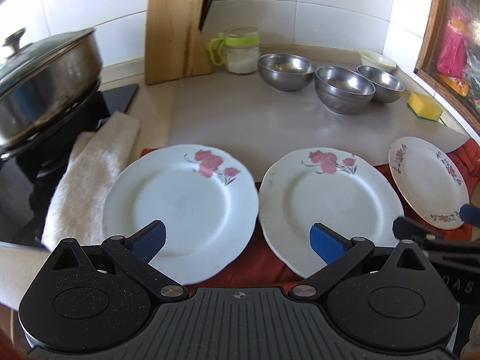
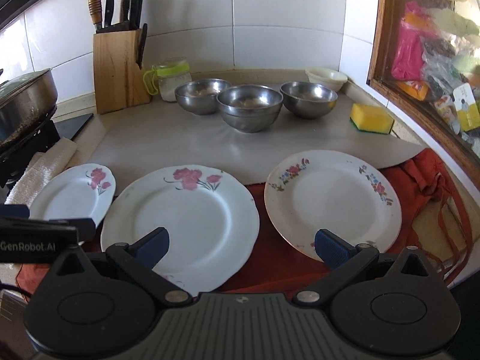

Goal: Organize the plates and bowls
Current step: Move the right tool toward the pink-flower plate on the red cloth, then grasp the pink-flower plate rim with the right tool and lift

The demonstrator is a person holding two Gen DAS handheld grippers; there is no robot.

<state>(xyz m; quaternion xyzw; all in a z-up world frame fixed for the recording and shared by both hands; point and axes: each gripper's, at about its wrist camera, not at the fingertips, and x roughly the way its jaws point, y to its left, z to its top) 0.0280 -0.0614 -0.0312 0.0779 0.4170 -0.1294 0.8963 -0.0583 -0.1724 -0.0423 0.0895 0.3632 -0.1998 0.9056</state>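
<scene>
Three white floral plates lie in a row along the counter's front. The left plate point(image 1: 180, 207) point(image 2: 72, 195) and the middle plate point(image 1: 327, 204) point(image 2: 183, 225) carry red flowers; the right plate point(image 1: 426, 180) point(image 2: 333, 201) has small flowers round its rim. Behind them stand three steel bowls point(image 1: 285, 70) point(image 1: 343, 88) point(image 1: 379, 82), which also show in the right wrist view point(image 2: 202, 94) point(image 2: 249, 106) point(image 2: 309, 97); the middle one looks like a stack. My left gripper point(image 1: 238, 241) is open, above the gap between the left and middle plates. My right gripper point(image 2: 241, 246) is open, above the gap between the middle and right plates.
A knife block point(image 1: 174, 36), a lidded jar point(image 1: 241, 51), a cream bowl point(image 2: 325, 78) and a yellow sponge point(image 2: 372, 118) stand at the back and right. A lidded pan point(image 1: 45, 81) on a stove and a white towel point(image 1: 90, 174) are on the left. A red cloth point(image 2: 420, 174) lies under the plates.
</scene>
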